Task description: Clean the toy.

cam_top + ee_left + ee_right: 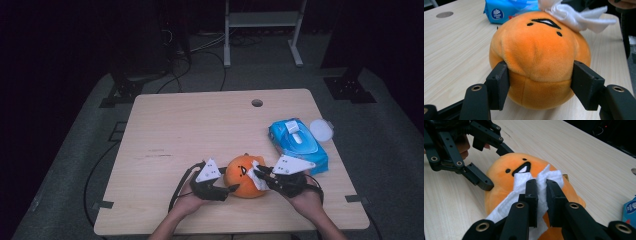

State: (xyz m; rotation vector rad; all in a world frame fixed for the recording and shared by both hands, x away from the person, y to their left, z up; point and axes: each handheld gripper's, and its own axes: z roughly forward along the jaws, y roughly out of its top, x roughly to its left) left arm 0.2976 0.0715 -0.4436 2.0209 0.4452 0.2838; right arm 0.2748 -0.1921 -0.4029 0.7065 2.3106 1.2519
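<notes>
Two hand-held grippers worked near the worktop's (165, 130) front edge: the left hand-held gripper (539, 85) was clamped on the round orange plush toy (537, 57), and the right hand-held gripper (541, 195) pinched a white wet wipe (524, 195) against it. Wiping well probably meant steady holding and light, short strokes.

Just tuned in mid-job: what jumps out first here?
An orange plush with a face sits near the table's front edge, squeezed between the left tongs. The right tongs pinch a white wipe against it. A blue wipes pack lies just behind, at right.
</notes>
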